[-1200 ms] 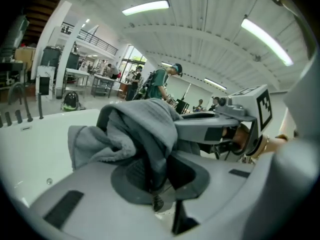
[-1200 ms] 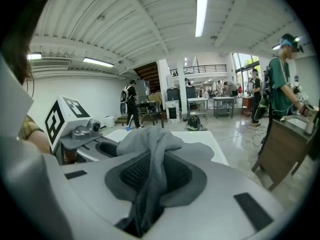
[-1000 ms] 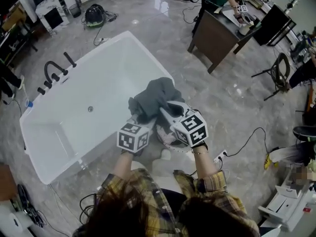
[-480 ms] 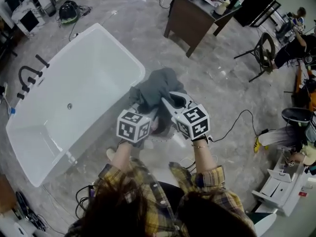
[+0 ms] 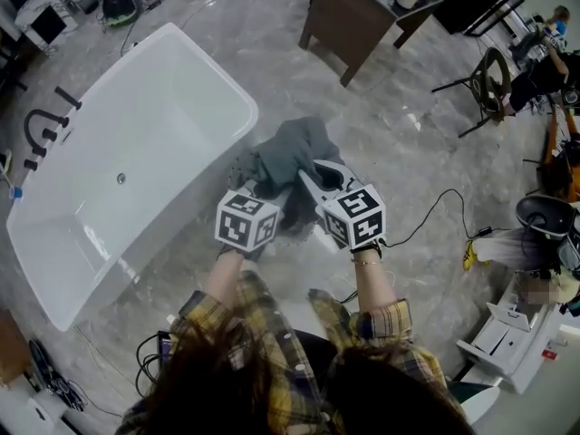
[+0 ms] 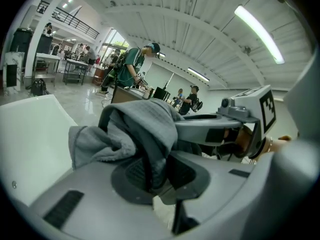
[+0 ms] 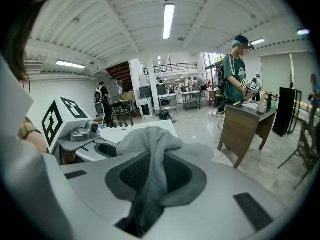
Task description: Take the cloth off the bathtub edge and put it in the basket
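Note:
A grey cloth (image 5: pixel 292 159) hangs bunched in the air just right of the white bathtub (image 5: pixel 217 66), clear of its rim. My left gripper (image 5: pixel 272 194) is shut on one fold of it and my right gripper (image 5: pixel 313 181) is shut on another, the two side by side. In the left gripper view the cloth (image 6: pixel 135 129) drapes over the jaws and is pinched between them. The right gripper view shows the cloth (image 7: pixel 150 144) running down between its pads. A pale basket (image 5: pixel 319 240) shows partly on the floor below the cloth, mostly hidden by the grippers.
Black taps (image 5: pixel 41 125) stand on the tub's far side. A dark wooden desk (image 5: pixel 362 16) is beyond on the marble floor, with a black stand (image 5: pixel 485 80) to its right. A cable (image 5: pixel 435 220) trails on the floor at the right, near white equipment (image 5: pixel 507 343).
Both grippers have carried the cloth from the tub's corner rim to the right, so it now hangs beside the tub over the floor. Both grips are unchanged.

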`<state>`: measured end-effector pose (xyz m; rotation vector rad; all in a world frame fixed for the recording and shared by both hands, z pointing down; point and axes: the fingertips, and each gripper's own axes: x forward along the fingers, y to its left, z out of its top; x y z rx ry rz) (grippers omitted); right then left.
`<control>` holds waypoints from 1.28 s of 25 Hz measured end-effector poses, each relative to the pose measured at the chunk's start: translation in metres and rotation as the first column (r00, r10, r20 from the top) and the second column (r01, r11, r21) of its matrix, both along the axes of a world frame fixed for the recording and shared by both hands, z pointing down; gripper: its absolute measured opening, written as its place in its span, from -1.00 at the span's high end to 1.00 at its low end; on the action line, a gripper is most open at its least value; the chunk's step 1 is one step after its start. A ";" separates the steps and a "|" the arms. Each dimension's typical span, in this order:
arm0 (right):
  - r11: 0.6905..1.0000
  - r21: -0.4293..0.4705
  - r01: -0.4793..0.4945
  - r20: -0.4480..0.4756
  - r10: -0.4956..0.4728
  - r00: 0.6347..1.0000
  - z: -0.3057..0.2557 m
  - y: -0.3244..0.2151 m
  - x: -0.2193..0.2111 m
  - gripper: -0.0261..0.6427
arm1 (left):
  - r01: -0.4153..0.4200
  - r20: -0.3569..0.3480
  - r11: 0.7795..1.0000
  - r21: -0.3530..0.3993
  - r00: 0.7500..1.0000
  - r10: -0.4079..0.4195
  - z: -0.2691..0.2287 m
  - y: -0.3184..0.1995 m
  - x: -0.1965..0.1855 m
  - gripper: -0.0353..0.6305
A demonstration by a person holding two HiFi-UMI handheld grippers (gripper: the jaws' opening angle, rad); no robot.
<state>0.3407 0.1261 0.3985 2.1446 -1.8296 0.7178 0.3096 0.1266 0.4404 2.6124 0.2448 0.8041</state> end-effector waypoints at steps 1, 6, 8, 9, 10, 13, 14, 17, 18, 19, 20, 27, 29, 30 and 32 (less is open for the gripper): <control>1.000 -0.004 -0.006 0.008 0.006 1.000 0.003 -0.001 0.001 0.69 | -0.002 0.006 1.000 -0.003 1.000 0.002 0.003 -0.001 0.001 0.70; 0.999 -0.027 -0.026 0.052 0.028 0.998 0.027 -0.008 0.004 0.69 | -0.015 0.046 1.000 -0.020 0.999 0.016 0.026 -0.008 0.002 0.70; 0.999 -0.038 -0.026 0.067 0.029 0.997 0.040 -0.011 0.003 0.69 | -0.012 0.065 1.000 -0.026 0.998 0.014 0.038 -0.011 0.000 0.70; 0.999 -0.043 -0.023 0.074 0.026 0.997 0.047 -0.013 0.003 0.69 | -0.009 0.075 1.000 -0.029 0.997 0.011 0.044 -0.012 -0.001 0.70; 0.999 -0.048 -0.020 0.081 0.024 0.996 0.054 -0.015 0.004 0.69 | -0.006 0.084 1.000 -0.031 0.996 0.009 0.051 -0.014 0.000 0.70; 0.997 -0.067 -0.025 0.109 0.032 0.994 0.076 -0.019 0.007 0.69 | -0.010 0.116 0.999 -0.036 0.993 0.014 0.073 -0.018 0.002 0.70; 0.997 -0.074 -0.027 0.119 0.036 0.992 0.084 -0.020 0.008 0.69 | -0.012 0.126 0.999 -0.039 0.992 0.017 0.080 -0.020 0.002 0.70; 0.995 -0.090 -0.030 0.140 0.043 0.989 0.106 -0.027 0.012 0.69 | -0.015 0.155 0.999 -0.048 0.988 0.022 0.100 -0.026 0.006 0.70; 0.995 -0.096 -0.030 0.145 0.044 0.988 0.114 -0.028 0.014 0.69 | -0.015 0.163 0.999 -0.050 0.986 0.023 0.108 -0.027 0.007 0.70; 0.994 -0.103 -0.030 0.151 0.045 0.988 0.123 -0.029 0.015 0.69 | -0.016 0.173 0.998 -0.053 0.985 0.025 0.116 -0.028 0.008 0.70; 0.993 -0.111 -0.029 0.156 0.047 0.987 0.132 -0.030 0.017 0.68 | -0.016 0.182 0.998 -0.057 0.983 0.026 0.125 -0.029 0.009 0.70; 0.987 -0.158 -0.012 0.204 0.045 0.978 0.199 -0.035 0.028 0.69 | 0.010 0.245 0.997 -0.082 0.969 0.010 0.189 -0.033 0.018 0.70; 0.985 -0.170 -0.008 0.220 0.045 0.974 0.220 -0.035 0.033 0.68 | 0.014 0.262 0.996 -0.089 0.965 0.010 0.208 -0.033 0.021 0.70; 0.985 -0.174 -0.003 0.228 0.043 0.973 0.230 -0.036 0.034 0.68 | 0.015 0.271 0.996 -0.092 0.963 0.011 0.218 -0.034 0.023 0.70; 0.984 -0.179 0.008 0.247 0.037 0.968 0.250 -0.039 0.035 0.68 | 0.013 0.295 0.996 -0.093 0.955 0.015 0.237 -0.037 0.023 0.70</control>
